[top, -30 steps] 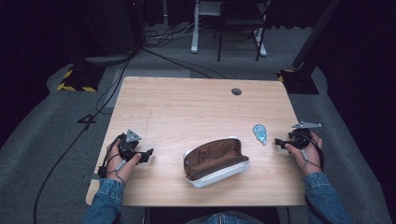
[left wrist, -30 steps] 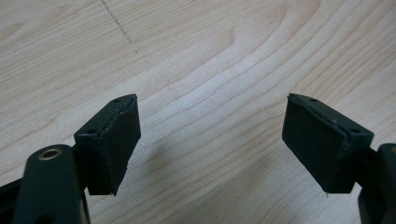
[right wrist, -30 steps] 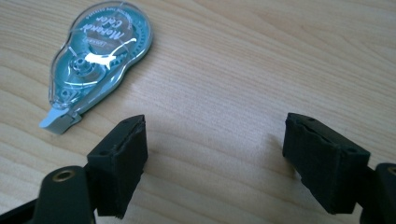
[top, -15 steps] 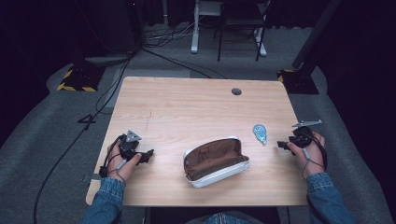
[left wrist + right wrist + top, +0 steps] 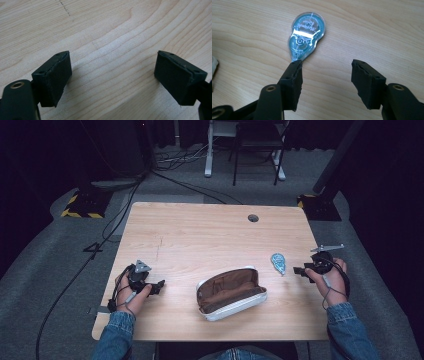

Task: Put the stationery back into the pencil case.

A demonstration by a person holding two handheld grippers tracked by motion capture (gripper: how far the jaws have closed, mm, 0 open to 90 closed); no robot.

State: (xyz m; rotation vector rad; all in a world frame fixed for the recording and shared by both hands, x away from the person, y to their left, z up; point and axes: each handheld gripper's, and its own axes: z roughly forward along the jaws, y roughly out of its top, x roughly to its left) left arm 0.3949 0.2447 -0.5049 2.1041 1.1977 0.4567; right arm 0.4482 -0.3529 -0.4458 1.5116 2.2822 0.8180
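Wooden surface [image 5: 210, 235], high view. Open pencil case [image 5: 231, 292], brown lining and white rim, lies low centre of frame, mouth facing up. Small blue teardrop-shaped tape dispenser [image 5: 278, 262] lies flat just right of centre, apart from the case.

Left hand-held gripper [image 5: 156, 287] sits at lower left of frame, held low over the surface, jaws pointing toward the case. In the left gripper view [image 5: 112, 75] jaws are spread wide, released, bare wood grain between them.

Right hand-held gripper [image 5: 299, 270] sits at right of frame, just beside the dispenser. In the right gripper view [image 5: 325, 77] jaws stand released, apart; dispenser [image 5: 307, 36] lies just beyond the left jaw tip, upper centre, narrow end toward the jaws. Contact with jaw: cannot tell.
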